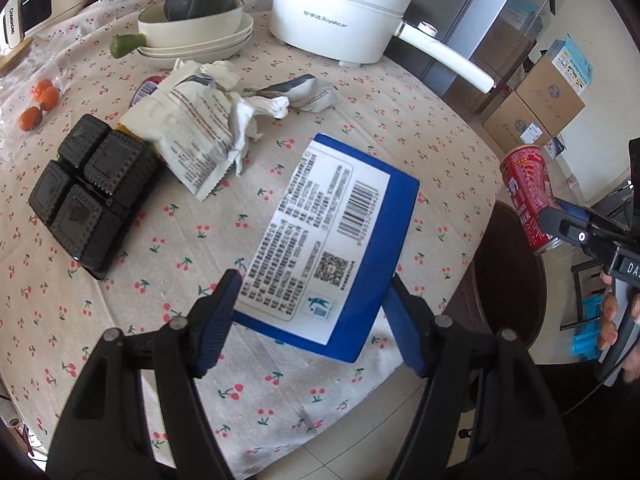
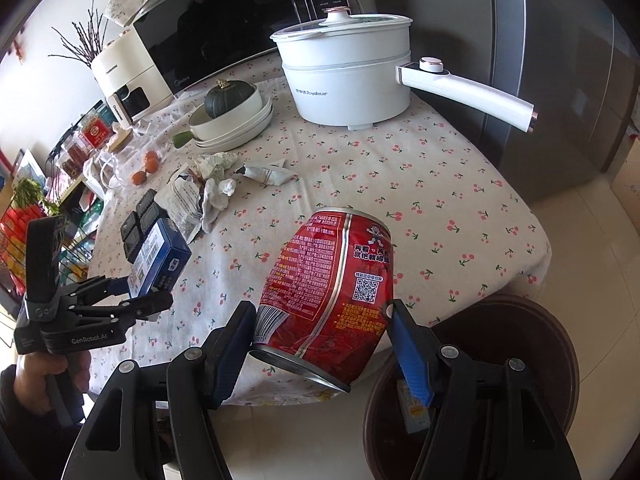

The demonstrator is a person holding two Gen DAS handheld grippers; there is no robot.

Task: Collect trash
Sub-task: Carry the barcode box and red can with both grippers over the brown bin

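Note:
My left gripper [image 1: 314, 320] is shut on a blue carton [image 1: 332, 236] with a white label, held above the cherry-print tablecloth [image 1: 180, 260]; it also shows in the right wrist view [image 2: 160, 256]. My right gripper [image 2: 324, 340] is shut on a dented red can [image 2: 332, 292], held tilted past the table's edge, beside the dark brown bin [image 2: 532, 340]. The can also shows at the right of the left wrist view [image 1: 528, 196]. Crumpled wrappers and tissue [image 1: 212, 120] lie on the table beyond the carton.
A black plastic tray [image 1: 92, 192] lies left. A white electric pot [image 1: 340, 12], stacked dishes with a green squash [image 1: 200, 20], oranges [image 1: 40, 100] and a microwave [image 2: 224, 16] stand at the back. A small carton lies inside the bin [image 2: 414, 412]. Cardboard boxes [image 1: 536, 108] stand on the floor.

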